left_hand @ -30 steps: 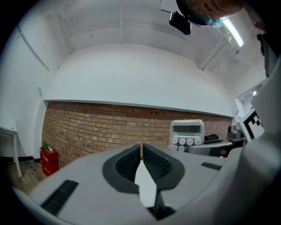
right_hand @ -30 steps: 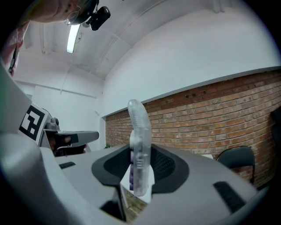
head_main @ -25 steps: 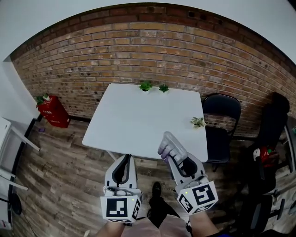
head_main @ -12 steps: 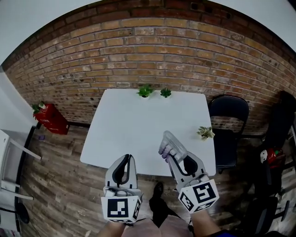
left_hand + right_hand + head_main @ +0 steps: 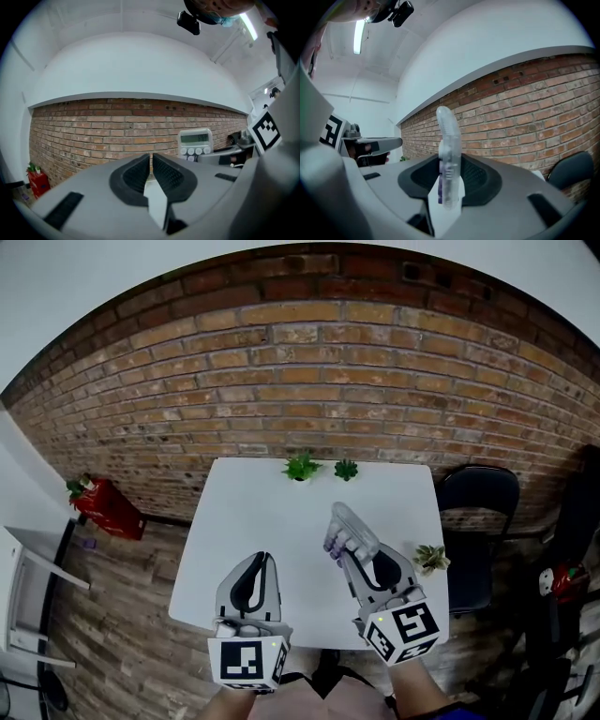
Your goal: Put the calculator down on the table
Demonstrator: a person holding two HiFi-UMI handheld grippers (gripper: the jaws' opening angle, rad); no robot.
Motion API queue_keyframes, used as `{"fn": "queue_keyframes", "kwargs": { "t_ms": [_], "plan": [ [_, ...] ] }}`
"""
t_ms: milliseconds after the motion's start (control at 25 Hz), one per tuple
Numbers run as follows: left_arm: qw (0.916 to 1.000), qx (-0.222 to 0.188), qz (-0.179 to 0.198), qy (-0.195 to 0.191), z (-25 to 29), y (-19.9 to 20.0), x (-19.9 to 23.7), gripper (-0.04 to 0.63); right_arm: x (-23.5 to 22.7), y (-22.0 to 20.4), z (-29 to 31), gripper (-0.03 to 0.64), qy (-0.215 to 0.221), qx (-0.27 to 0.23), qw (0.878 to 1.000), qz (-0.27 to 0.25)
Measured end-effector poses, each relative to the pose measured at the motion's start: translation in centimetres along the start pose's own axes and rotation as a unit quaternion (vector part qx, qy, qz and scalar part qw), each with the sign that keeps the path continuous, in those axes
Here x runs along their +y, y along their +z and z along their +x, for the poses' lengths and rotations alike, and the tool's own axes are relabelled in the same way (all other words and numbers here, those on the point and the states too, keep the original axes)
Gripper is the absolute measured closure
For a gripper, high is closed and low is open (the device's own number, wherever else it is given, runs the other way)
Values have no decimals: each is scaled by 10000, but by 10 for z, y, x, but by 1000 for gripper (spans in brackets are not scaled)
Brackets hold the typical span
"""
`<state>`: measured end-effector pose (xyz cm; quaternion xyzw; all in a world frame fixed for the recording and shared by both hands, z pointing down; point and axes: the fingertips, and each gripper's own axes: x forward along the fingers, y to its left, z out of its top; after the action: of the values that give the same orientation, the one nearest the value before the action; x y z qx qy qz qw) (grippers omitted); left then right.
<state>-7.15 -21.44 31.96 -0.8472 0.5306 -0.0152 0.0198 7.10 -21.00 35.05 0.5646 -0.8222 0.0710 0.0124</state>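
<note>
In the head view my right gripper [image 5: 343, 553] is shut on the calculator [image 5: 349, 531], a clear-cased one with purple keys that sticks up and forward out of the jaws above the near right part of the white table [image 5: 253, 512]. The right gripper view shows the calculator [image 5: 448, 159] edge-on, clamped between the pads. From the left gripper view the calculator [image 5: 195, 141] shows its display and round keys at the right. My left gripper [image 5: 262, 561] hovers over the table's near edge, its jaws together with nothing between them; the left gripper [image 5: 151, 164] shows only a thin slit.
Two small green plants [image 5: 301, 467] [image 5: 346, 469] stand at the table's far edge by the brick wall [image 5: 309, 381]. A third plant [image 5: 430, 558] sits at the right edge, next to a black chair [image 5: 478, 512]. A red object [image 5: 108, 507] stands on the wooden floor at left.
Both grippers have moved forward from in front of the table to above its near part. The calculator stays held in the right gripper and the left jaws stay together.
</note>
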Motion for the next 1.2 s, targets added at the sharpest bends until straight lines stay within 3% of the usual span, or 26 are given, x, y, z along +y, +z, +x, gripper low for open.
{"fn": "queue_keyframes", "kwargs": {
  "t_ms": [280,600,1200],
  "plan": [
    [9999,-126,-13,97,31,8,27,568,-9,17,44,483,60,-38,9999,-96],
    [9997,-67,-218,57,64,4,69,568,-5,7,91,483,-47,305,9995,-110],
    [9959,826,-341,-123,98,-68,101,568,-4,-104,138,483,-96,1628,9851,546]
  ]
}}
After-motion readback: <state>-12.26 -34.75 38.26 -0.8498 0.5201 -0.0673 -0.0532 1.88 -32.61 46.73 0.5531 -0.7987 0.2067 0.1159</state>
